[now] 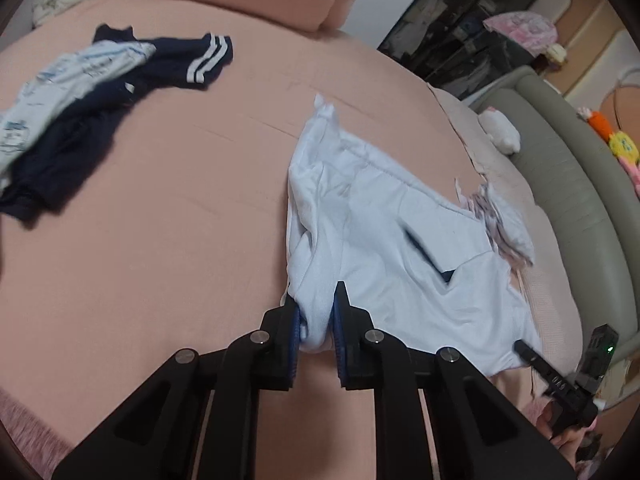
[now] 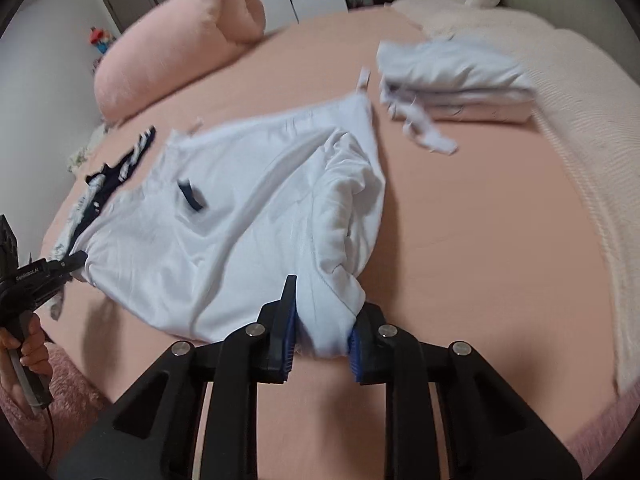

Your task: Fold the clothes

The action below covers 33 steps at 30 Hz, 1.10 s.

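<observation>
A pale blue garment point(image 1: 400, 240) lies spread on the pink bed point(image 1: 180, 220), with a small dark label on it. My left gripper point(image 1: 316, 320) is shut on one near corner of it. My right gripper point(image 2: 324, 332) is shut on the other near corner of the same garment point(image 2: 240, 220). Each gripper shows in the other's view: the right gripper at the lower right of the left wrist view point(image 1: 520, 348), the left gripper at the left of the right wrist view point(image 2: 78, 258).
A navy garment with white stripes point(image 1: 100, 120) and a printed light garment point(image 1: 60, 88) lie crumpled at the far left. A stack of folded clothes point(image 2: 452, 80) sits at the back right. A pink bolster point(image 2: 180, 44) lies behind. A grey bed frame point(image 1: 568, 184) runs along the right.
</observation>
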Each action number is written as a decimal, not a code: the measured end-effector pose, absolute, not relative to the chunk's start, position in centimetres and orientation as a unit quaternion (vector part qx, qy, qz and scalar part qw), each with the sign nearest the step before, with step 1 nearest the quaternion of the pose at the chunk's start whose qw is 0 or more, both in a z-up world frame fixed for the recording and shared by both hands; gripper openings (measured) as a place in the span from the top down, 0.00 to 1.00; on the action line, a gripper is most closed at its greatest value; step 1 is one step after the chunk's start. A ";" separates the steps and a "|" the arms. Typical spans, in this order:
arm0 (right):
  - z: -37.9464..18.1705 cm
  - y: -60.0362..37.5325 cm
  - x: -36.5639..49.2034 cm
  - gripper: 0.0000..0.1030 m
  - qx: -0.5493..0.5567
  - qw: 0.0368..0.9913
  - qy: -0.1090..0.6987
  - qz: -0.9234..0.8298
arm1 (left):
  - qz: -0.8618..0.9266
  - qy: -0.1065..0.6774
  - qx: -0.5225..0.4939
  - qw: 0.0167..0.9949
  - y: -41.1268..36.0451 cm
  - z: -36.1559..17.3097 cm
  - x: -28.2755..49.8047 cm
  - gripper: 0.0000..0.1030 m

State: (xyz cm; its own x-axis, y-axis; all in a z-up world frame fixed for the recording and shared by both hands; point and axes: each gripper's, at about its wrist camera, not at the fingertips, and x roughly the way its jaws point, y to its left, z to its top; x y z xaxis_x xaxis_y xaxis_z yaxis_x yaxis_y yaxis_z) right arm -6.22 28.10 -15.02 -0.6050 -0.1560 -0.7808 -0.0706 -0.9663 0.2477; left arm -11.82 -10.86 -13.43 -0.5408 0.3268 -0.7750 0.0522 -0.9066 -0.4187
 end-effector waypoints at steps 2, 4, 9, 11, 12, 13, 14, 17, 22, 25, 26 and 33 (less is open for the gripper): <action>-15.3 28.7 -4.0 0.80 0.448 0.005 -0.118 -0.886 | 0.848 -0.178 -0.493 0.080 -10.6 -14.2 -10.1 0.86; -17.0 29.1 -2.6 0.80 0.485 -0.021 -0.100 -0.869 | 0.829 -0.178 -0.526 0.068 -11.2 -16.5 -8.8 0.86; -16.8 30.0 -0.5 0.73 0.494 -0.053 -0.100 -0.862 | 0.829 -0.281 -0.483 0.033 -15.2 -16.0 -6.8 0.74; -15.7 29.8 0.4 0.70 0.473 -0.072 -0.085 -0.874 | 0.840 -0.298 -0.452 0.044 -16.1 -15.0 -6.5 0.72; -15.3 29.5 0.7 0.68 0.459 -0.077 -0.076 -0.882 | 0.839 -0.304 -0.447 0.058 -16.1 -15.0 -6.7 0.72; -14.8 29.2 0.9 0.67 0.440 -0.076 -0.069 -0.892 | 0.836 -0.307 -0.448 0.075 -15.9 -15.1 -7.0 0.71; -14.4 28.7 0.8 0.66 0.426 -0.069 -0.062 -0.900 | 0.836 -0.300 -0.450 0.087 -15.3 -15.3 -7.4 0.71; -13.8 26.8 -0.8 0.57 0.404 -0.026 -0.043 -0.913 | 0.841 -0.242 -0.472 0.110 -12.0 -15.9 -8.7 0.71; -17.1 27.2 -3.3 0.57 0.470 -0.064 -0.007 -0.880 | 0.851 -0.132 -0.508 0.030 -9.9 -17.2 -9.3 0.67; -16.8 31.2 -1.9 0.52 0.469 -0.103 -0.081 -0.873 | 0.848 -0.188 -0.495 0.023 -12.1 -16.9 -9.0 0.64; -16.4 32.0 -1.5 0.52 0.462 -0.124 -0.082 -0.875 | 0.856 -0.190 -0.479 0.020 -12.3 -16.2 -8.7 0.64; -14.0 29.2 -1.5 0.52 0.400 -0.062 -0.071 -0.912 | 0.856 -0.170 -0.479 0.099 -9.2 -15.5 -8.5 0.66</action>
